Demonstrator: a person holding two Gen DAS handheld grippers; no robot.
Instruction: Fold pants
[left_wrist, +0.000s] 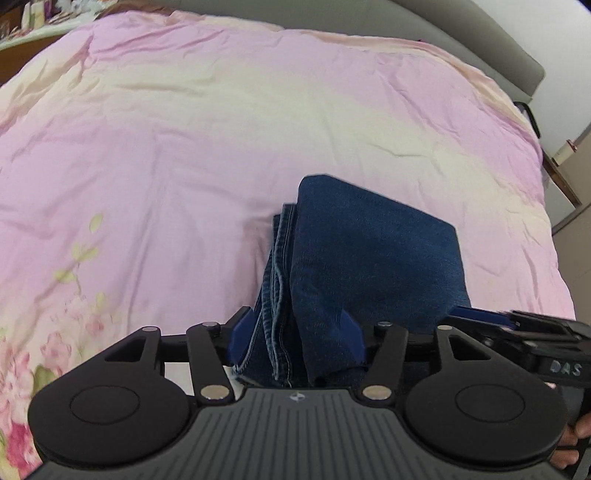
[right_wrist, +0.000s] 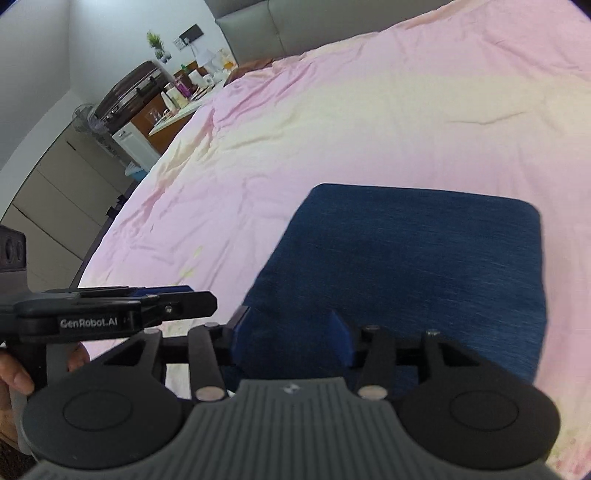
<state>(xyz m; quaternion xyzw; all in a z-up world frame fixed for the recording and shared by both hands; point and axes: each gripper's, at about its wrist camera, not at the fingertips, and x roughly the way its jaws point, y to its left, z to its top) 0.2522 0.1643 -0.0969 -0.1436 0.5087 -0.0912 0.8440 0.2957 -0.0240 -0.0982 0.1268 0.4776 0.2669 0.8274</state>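
Note:
The dark blue jeans (left_wrist: 369, 251) lie folded into a compact stack on the pink bedspread (left_wrist: 184, 129). My left gripper (left_wrist: 295, 339) is shut on the near edge of the stack, with several denim layers and stitched seams between its blue fingers (left_wrist: 242, 338). In the right wrist view the jeans (right_wrist: 424, 258) show a smooth folded top. My right gripper (right_wrist: 291, 339) is shut on their near edge. The left gripper (right_wrist: 166, 295) shows at the left of that view, and the right gripper's body (left_wrist: 535, 336) at the right of the left wrist view.
The pink bedspread (right_wrist: 332, 129) has a floral print (left_wrist: 22, 369) at its near left corner. A grey headboard (left_wrist: 498, 44) runs along the far side. A cluttered bedside table (right_wrist: 184, 99), a suitcase (right_wrist: 129, 88) and cabinets (right_wrist: 55, 192) stand left of the bed.

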